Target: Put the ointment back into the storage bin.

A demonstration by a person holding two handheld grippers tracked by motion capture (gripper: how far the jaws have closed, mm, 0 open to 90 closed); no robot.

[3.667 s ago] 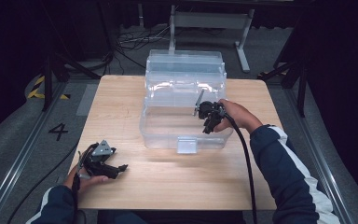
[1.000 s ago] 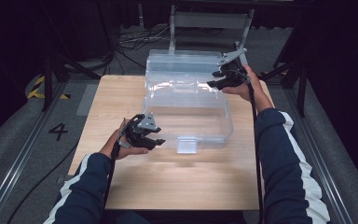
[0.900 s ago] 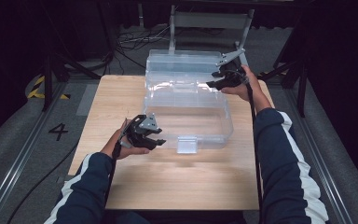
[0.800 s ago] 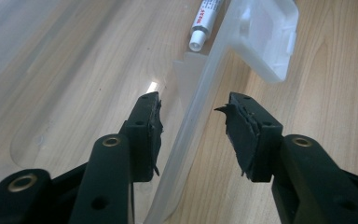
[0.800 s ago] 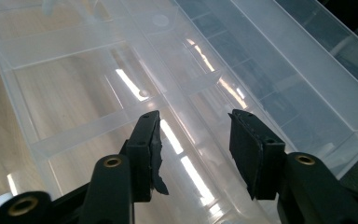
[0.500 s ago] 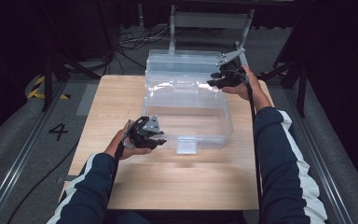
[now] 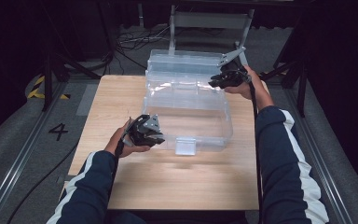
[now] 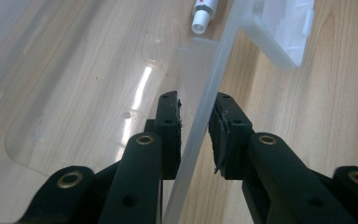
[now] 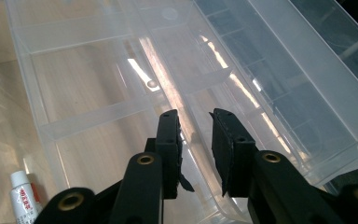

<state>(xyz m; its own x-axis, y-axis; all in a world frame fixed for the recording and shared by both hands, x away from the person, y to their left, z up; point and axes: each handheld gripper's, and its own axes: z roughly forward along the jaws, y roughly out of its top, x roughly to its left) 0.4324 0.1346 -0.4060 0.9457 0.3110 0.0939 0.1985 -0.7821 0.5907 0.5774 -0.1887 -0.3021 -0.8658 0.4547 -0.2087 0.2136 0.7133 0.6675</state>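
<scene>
- High view: one number "4" (image 7: 58, 131) on the floor at 9 o'clock.
- One left gripper (image 7: 154, 138), jaws just closing, a slight gap left around the front wall of one clear plastic box (image 7: 186, 100) mid-table.
- One small tube (image 9: 24, 201) inside; print unreadable.
- One right gripper (image 7: 216, 82) at 1 o'clock, jaws closing around the box's hinge edge, contact unclear.

I can't read the print on the small tube (image 9: 22, 198); the frame edge cuts it off in both gripper views. Through the clear box wall (image 8: 205, 112), the surface looks blurred.
</scene>
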